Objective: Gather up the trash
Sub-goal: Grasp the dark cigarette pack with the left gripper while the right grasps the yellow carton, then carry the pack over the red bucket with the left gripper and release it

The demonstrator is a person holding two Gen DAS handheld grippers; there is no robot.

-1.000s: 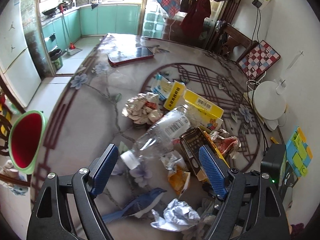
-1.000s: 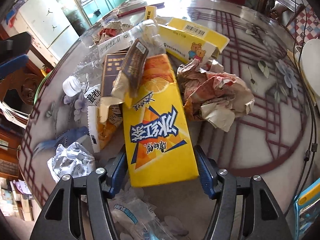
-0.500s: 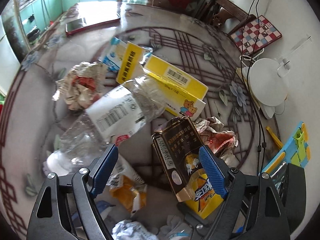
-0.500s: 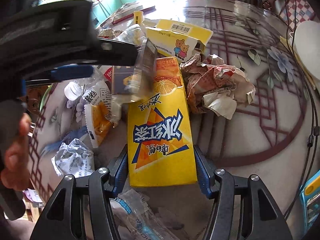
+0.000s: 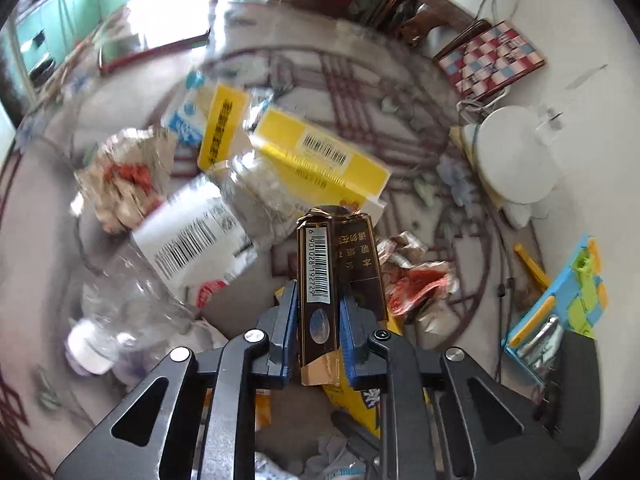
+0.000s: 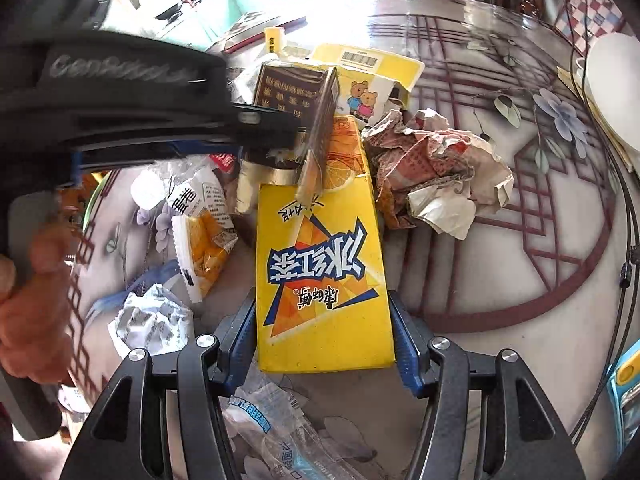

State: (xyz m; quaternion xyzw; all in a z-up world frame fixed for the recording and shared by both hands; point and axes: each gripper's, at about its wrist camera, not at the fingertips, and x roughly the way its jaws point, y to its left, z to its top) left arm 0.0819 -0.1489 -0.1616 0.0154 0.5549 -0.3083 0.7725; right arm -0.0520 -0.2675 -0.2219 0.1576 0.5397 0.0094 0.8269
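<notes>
The round patterned surface (image 6: 520, 280) fills both views, littered with trash. Biggest piece on it: a clear plastic bottle (image 5: 192, 248) lying on its side at the left of the left wrist view, white cap toward the camera, blurred. Behind it sits a yellow box (image 5: 320, 156) with a barcode, touching the bottle's far end. Over in the right wrist view, a yellow drink carton (image 6: 320, 264) lies flat, and the right gripper (image 6: 324, 340) has its blue fingers pressed against the carton's two long sides, pinching it. Just right of the carton, a crumpled paper wad (image 6: 436, 172) rests on the surface, touching the carton's upper edge. Now the left gripper (image 5: 318, 320): its fingers have just been closing, and they now pinch a dark brown cigarette pack (image 5: 320, 276) by its narrow sides, barcode edge facing the camera. From the right wrist view that pack is tilted over the carton's far end, with a person's hand (image 6: 36, 292) on the gripper handle at the left. Smaller bits: an orange snack wrapper (image 6: 204, 248) left of the carton and a crumpled white wrapper (image 6: 152, 324) near it
</notes>
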